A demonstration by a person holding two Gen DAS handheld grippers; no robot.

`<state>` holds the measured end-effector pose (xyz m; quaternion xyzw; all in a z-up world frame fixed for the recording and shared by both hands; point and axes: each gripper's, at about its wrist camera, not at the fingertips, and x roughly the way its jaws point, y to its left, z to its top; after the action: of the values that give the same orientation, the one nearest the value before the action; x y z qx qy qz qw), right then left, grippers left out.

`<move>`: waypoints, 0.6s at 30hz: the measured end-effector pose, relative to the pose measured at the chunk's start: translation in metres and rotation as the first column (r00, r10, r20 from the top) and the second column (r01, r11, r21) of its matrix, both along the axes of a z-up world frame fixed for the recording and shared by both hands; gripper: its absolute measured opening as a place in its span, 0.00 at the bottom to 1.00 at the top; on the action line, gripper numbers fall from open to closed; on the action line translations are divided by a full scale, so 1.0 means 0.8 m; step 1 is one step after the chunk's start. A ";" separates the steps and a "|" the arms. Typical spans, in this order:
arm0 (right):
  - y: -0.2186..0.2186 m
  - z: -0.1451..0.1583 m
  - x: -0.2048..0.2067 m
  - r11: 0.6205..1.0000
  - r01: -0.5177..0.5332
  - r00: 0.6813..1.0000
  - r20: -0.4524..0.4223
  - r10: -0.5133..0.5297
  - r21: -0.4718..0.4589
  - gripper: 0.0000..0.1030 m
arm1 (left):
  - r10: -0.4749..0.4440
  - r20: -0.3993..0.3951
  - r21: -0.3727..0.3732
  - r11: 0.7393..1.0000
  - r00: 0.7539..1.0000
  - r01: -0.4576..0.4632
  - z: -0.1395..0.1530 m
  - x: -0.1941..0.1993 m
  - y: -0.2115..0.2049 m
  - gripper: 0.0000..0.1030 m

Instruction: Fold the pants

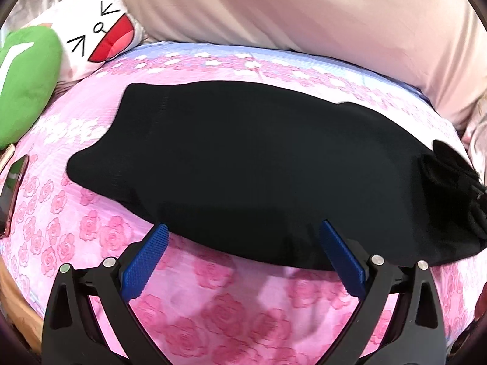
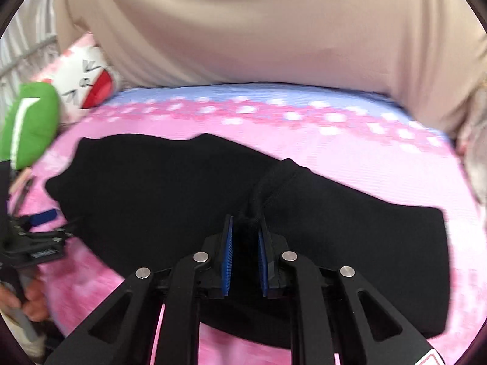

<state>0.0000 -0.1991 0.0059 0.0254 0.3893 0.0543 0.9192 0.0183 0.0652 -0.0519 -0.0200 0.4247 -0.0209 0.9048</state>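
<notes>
Black pants (image 1: 243,164) spread flat across a pink rose-print bedsheet (image 1: 100,231), long axis running left to right in both wrist views, one end bunched into dark folds at the right edge of the left wrist view. Left gripper (image 1: 243,237) poised at the near hem of the pants, blue pads (image 1: 146,261) spread wide, tips just at the cloth edge, nothing clamped between them. Right gripper (image 2: 245,234) nearly closed, blue pads pinching a raised ridge of black fabric that runs up and away from the tips; a thick fold bunched between the jaws. Left gripper also visible at the far left of the right wrist view, with part of a hand (image 2: 33,301) below it, blurred. Green plush toy (image 1: 27,85) and a white cushion with a cartoon face (image 1: 100,30) lying beyond the left end of the pants. Phone-like object (image 1: 12,194) at the sheet's left edge. Beige bedding (image 1: 304,9) heaped behind, along the far side.
</notes>
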 end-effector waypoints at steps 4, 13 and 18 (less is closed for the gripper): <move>0.048 -0.058 0.026 0.997 -0.074 0.993 -0.091 0.071 -0.027 0.20 | 0.021 -0.006 -0.010 1.000 1.000 -0.021 0.000 0.001 0.019 0.94; 0.044 -0.031 0.017 0.999 -0.018 0.998 -0.063 0.020 0.027 0.36 | 0.061 -0.029 -0.041 0.997 0.998 -0.062 -0.010 0.014 0.048 0.95; 0.031 -0.010 -0.016 0.995 0.065 0.997 0.040 -0.068 0.070 0.56 | 0.197 -0.056 -0.199 0.959 0.979 -0.204 -0.011 0.026 0.119 0.95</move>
<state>-0.0132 -0.1739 -0.0024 0.0688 0.3666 0.0375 0.9271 0.0394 0.1607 -0.0607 -0.1559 0.4321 0.0277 0.8878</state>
